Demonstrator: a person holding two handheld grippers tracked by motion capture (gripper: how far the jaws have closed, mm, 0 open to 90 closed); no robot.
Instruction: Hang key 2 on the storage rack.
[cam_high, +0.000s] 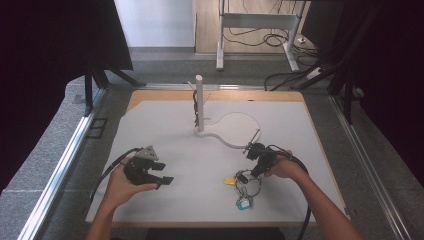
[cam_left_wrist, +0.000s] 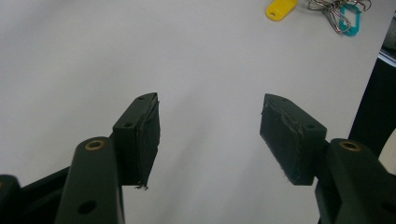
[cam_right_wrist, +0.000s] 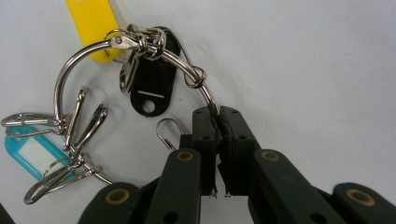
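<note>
Right claw (cam_right_wrist: 217, 122) is down on the key ring (cam_right_wrist: 88, 51) near the front right of the white tabletop (cam_high: 200, 165), jaws clenched on the ring's wire w/ the pads pinching it tight. In the high view the right claw (cam_high: 251, 165) angles down and toward the left, the right hand (cam_high: 284, 169) wrapped behind it, forearm running in from the bottom right corner, cable looping back past the wrist. The ring carries a yellow tag (cam_right_wrist: 93, 23), a black tag (cam_right_wrist: 152, 86) and a teal tag (cam_right_wrist: 28, 149), plus a few snap hooks, all lying flat on the sheet. Left claw (cam_left_wrist: 210, 135) sits well apart on the other side, jaws released and wide, nothing btwn them, just bare tabletop under the pads. From above, the left claw (cam_high: 156, 176) points right, toward the key ring, left hand (cam_high: 122, 186) cupped under its body, forearm coming up from the bottom edge. Behind both, at the tabletop's far middle, a white upright post (cam_high: 199, 102) stands on its base.
</note>
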